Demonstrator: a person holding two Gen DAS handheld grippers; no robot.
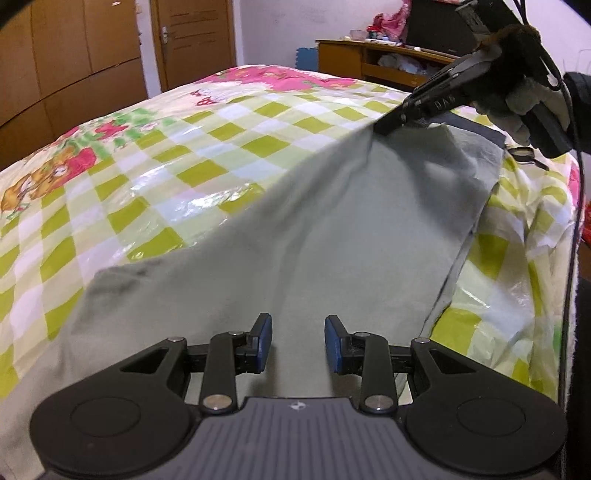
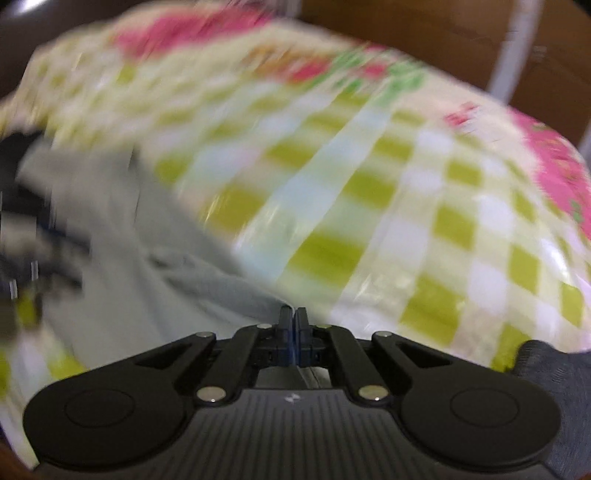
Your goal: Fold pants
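Draping checkered bedcover (image 1: 192,155) under pants (image 1: 332,236)

Matt grey cloth pants (image 1: 332,229) on a glossy, crinkled plastic-looking checked cover (image 1: 155,173); smooth wooden wardrobe (image 1: 74,48) behind.

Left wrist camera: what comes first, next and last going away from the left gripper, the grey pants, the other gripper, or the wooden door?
From the left gripper:
1. Grey pants, right under its fingers.
2. Right gripper, upper right, pinching the pants' far edge.
3. Wooden door, far back on the wall.

Wooden wardrobe (image 1: 66,55), door (image 1: 195,37), low shelf (image 1: 369,59) against white wall (image 1: 273,29)
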